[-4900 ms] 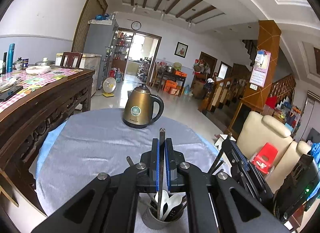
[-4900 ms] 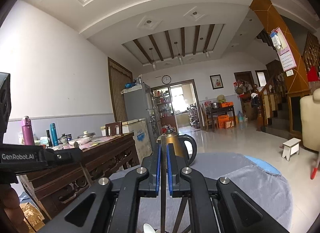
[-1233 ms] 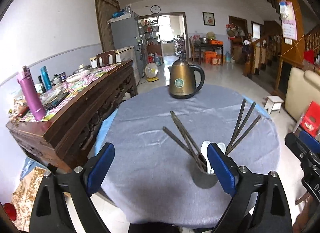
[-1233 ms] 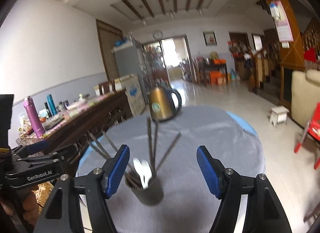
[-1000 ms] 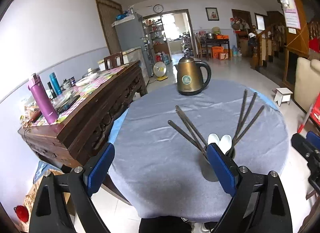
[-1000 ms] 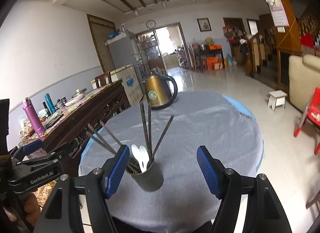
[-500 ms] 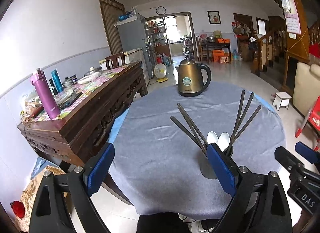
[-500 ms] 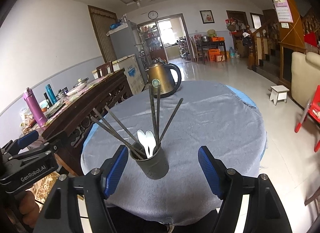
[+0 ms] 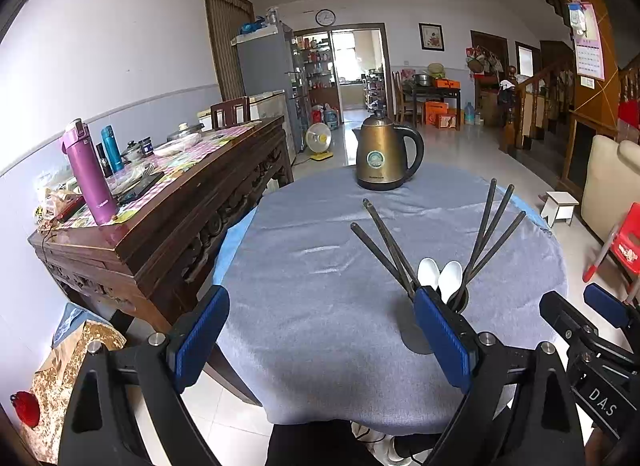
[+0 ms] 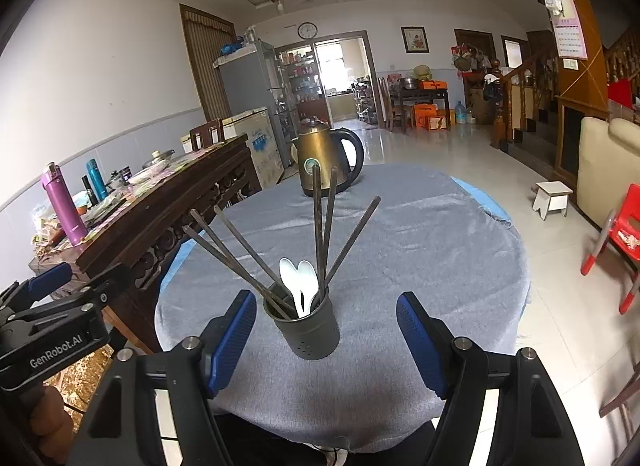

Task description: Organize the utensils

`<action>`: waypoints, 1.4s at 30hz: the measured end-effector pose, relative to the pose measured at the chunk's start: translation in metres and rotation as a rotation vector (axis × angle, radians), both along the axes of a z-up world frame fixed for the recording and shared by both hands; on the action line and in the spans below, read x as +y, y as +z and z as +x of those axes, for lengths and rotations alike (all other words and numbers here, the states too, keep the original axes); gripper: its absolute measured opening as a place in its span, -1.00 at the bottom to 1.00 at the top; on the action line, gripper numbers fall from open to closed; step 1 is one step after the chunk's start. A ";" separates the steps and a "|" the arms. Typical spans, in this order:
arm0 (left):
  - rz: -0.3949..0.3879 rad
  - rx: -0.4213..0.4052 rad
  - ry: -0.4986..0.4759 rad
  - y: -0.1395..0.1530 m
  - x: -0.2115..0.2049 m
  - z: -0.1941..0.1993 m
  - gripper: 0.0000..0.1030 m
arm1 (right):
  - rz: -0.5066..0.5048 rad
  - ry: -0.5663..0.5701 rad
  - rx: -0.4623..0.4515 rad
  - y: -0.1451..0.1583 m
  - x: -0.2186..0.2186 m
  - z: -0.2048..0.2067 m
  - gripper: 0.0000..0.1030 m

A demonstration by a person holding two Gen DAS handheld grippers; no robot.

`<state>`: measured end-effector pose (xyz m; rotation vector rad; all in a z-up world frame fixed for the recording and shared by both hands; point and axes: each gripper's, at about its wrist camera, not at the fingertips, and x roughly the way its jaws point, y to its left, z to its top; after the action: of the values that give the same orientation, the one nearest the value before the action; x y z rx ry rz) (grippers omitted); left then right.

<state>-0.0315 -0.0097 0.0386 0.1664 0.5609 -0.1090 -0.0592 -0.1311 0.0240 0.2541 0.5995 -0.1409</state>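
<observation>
Both grippers, left gripper [image 9: 320, 330] and right gripper [image 10: 326, 330], gape empty near the dark metal cylindrical holder [image 10: 306, 326]; its slim stiff dark chopsticks [image 10: 320, 225] look slippery, best pinched mid-shaft.

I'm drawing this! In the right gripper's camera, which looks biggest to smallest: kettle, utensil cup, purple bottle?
1. Utensil cup and kettle: look about alike; the cup is nearer, so unsure.
2. Purple bottle: smallest.

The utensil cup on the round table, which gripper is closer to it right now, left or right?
Right. The right gripper is lined up on the utensil cup, which sits just beyond its open fingers. The left gripper is off to the cup's left, also open.
</observation>
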 end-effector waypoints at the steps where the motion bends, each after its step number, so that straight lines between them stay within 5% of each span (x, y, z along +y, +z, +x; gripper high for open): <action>1: -0.001 0.001 0.000 -0.001 0.001 0.000 0.82 | -0.001 -0.002 -0.001 0.000 0.001 0.000 0.48; 42: -0.028 0.044 0.023 -0.015 0.021 0.006 0.82 | -0.033 -0.022 0.005 0.002 0.013 0.003 0.48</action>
<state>-0.0258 0.0108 0.0241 0.1308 0.6052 -0.0982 -0.0567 -0.1180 0.0261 0.2291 0.5987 -0.1726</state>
